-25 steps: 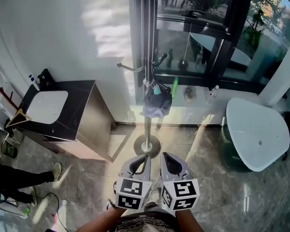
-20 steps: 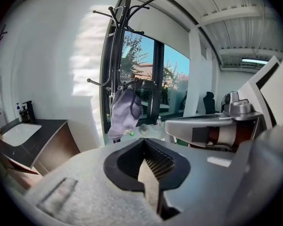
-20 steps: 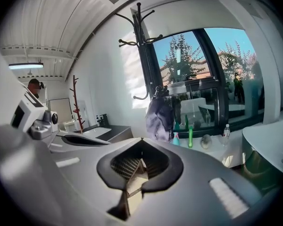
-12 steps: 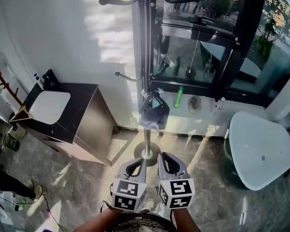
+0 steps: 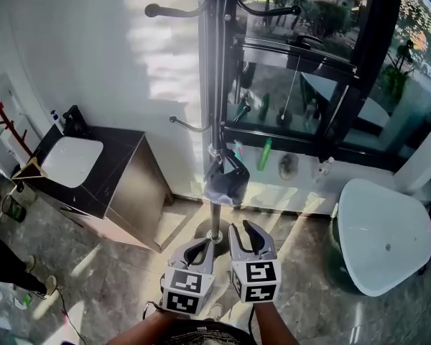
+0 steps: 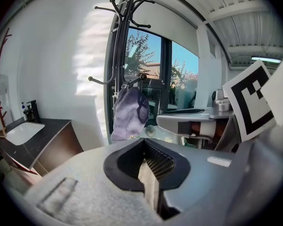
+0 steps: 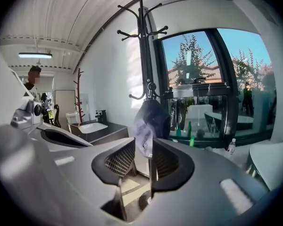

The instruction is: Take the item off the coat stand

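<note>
Two tools come first, both low and well short of the coat stand (image 5: 214, 85): the left hand-held gripper (image 5: 207, 241) has its jaws pressed together on nothing; the right hand-held gripper (image 5: 242, 227) is opening its jaws, with only air between the pads; just beyond them the stand's round foot (image 5: 214, 233) rests on the floor; above the foot the item (image 5: 225, 182), a limp grey-purple cloth thing, hangs from a low hook on the stand, against the pole. The likely trouble is a sideways or downward pull; its loop could snag on the hook and drag the slim stand over; a pinch on loose cloth alone might slip; the pole, right behind the item, could meet a jaw pushed in too far. Left of the stand sits a dark cabinet (image 5: 122, 185) with a white basin; right of it a white rounded piece of furniture (image 5: 384, 232); behind it a black window frame (image 5: 359, 70) and a green bottle (image 5: 263, 153); none of these blocks the reach.
</note>
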